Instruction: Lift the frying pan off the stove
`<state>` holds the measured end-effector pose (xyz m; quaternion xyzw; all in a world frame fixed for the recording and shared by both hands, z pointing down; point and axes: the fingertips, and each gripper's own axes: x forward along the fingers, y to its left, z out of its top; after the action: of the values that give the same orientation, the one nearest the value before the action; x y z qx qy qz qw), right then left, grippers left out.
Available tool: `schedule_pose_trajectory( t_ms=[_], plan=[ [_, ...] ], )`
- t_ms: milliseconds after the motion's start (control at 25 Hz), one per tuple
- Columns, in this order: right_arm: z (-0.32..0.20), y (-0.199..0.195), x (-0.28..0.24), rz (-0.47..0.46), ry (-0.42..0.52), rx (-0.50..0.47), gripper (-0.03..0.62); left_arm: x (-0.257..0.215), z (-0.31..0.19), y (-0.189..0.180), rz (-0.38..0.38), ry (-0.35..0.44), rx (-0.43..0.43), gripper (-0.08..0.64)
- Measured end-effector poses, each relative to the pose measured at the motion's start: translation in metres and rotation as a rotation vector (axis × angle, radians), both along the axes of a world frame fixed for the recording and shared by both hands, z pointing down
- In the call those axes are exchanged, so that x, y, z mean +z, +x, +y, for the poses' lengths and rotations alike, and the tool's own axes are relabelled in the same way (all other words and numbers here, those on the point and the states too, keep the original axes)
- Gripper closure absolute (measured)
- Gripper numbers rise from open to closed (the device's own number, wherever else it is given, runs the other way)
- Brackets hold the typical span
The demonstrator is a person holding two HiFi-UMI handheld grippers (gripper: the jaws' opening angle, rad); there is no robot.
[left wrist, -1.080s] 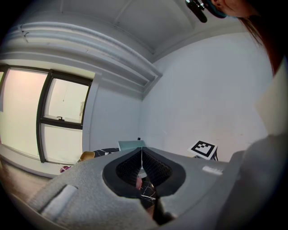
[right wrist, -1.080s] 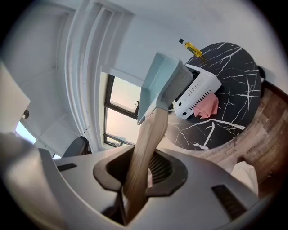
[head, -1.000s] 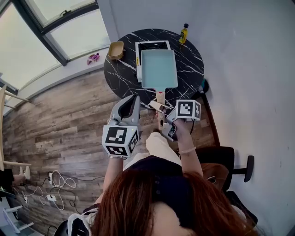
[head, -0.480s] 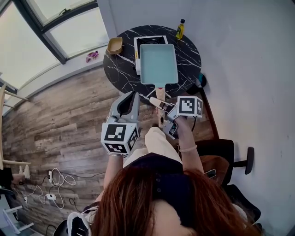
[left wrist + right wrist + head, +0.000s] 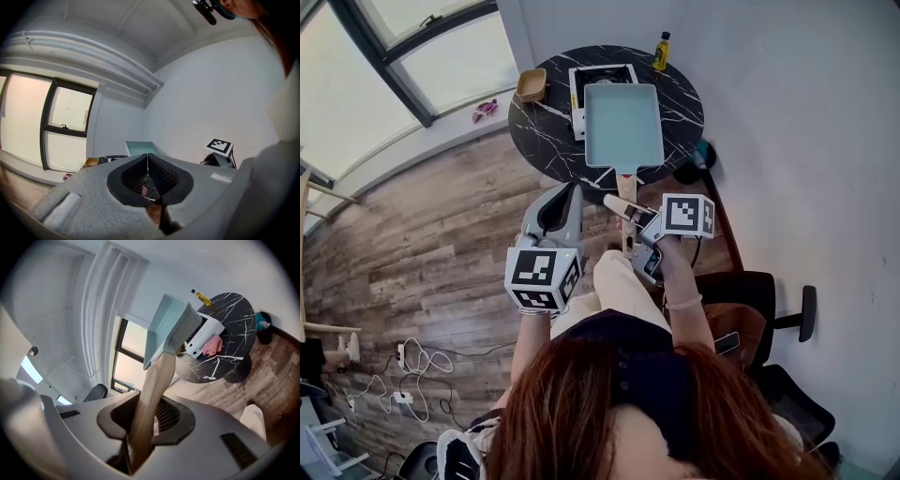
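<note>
Now frying pan (image 5: 623, 127) lifted higher, stove (image 5: 600, 75) exposed.

Daylight floods large windows (image 5: 441, 56) above a wood-plank floor (image 5: 422, 234). A round black marble table (image 5: 684, 117) stands by the white wall (image 5: 806, 141), an office chair (image 5: 759, 309) nearby.

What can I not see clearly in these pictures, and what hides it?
- Head view: the frying pan covers most of the stove.
- Head view: the label on the yellow bottle is too small to read.
- Right gripper view: a pink thing by the stove is too small to identify.
- Left gripper view: the body of the left gripper hides most of the table.
</note>
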<state>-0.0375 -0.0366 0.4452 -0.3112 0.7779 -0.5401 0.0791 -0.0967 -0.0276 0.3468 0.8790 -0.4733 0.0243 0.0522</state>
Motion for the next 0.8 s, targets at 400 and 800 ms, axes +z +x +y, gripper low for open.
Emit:
schedule_pose_trajectory(
  t_ms=[400, 800],
  plan=[
    [0.025, -0.001, -0.015, 0.003, 0.013, 0.001, 0.495, -0.004, 0.015, -0.005, 0.014, 0.013, 0.004, 0.546],
    [0.039, 0.0, -0.034, 0.015, 0.033, -0.007, 0.495, -0.014, 0.011, -0.005, 0.021, 0.037, -0.005, 0.546]
  ],
)
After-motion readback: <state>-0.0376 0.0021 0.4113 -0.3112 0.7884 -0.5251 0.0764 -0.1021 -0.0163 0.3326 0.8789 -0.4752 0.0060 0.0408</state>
